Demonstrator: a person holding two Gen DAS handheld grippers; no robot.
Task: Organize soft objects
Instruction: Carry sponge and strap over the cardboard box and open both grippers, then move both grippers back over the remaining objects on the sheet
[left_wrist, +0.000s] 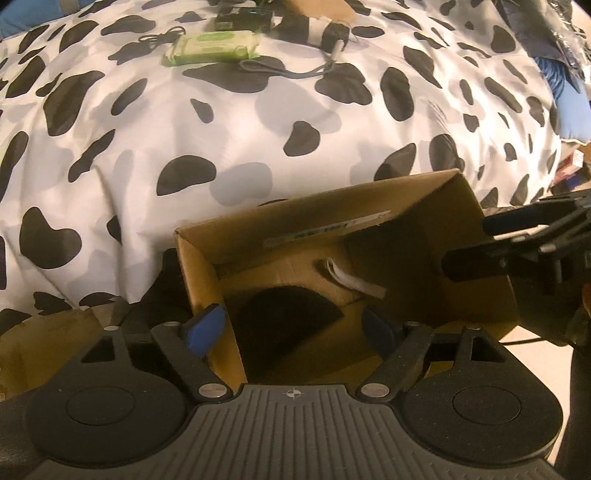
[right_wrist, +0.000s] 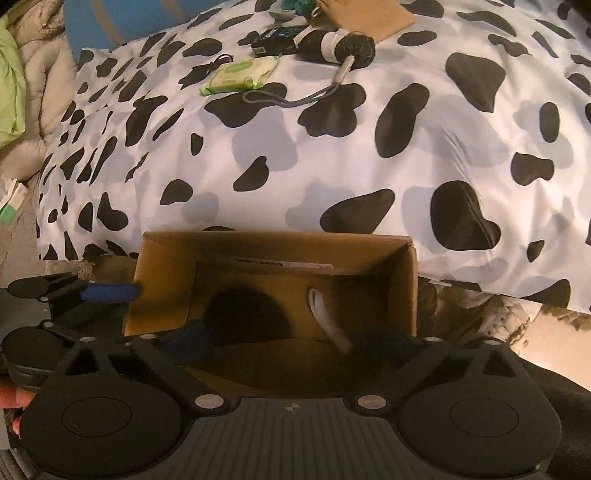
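The left gripper (left_wrist: 291, 328) stands with its jaws wide apart at the bottom centre of its own view, and nothing is pressed between the blue pads (left_wrist: 205, 326). One pad sits outside the left wall of the cardboard box (left_wrist: 199, 266) and the other hangs over the inside, so the wall passes between them without being squeezed. The right gripper (right_wrist: 291, 339) is also spread wide at the bottom of its view, and its jaws are empty. Its fingers are dark and blurred against the box floor, but I see no object held there.

Directly under both grippers, in the lower middle of each view, the box is open at the top. On its floor lies a dark soft object (right_wrist: 247, 317), black and rounded – it may be a cap or a piece of cloth, I cannot tell which. Beside it, a little to the right, lies a white strip (right_wrist: 328, 317), perhaps a label or strap. Both seem to rest freely on the floor, probably because the box serves as the collecting place.

Farther out, the upper half of each frame shows a cow-print bedcover (left_wrist: 258, 122). At the top of it lie a green wipes pack (right_wrist: 240, 74), a folded umbrella (right_wrist: 332, 44) with its cord, and a dark small case (right_wrist: 277, 38) – these are well apart from the box.
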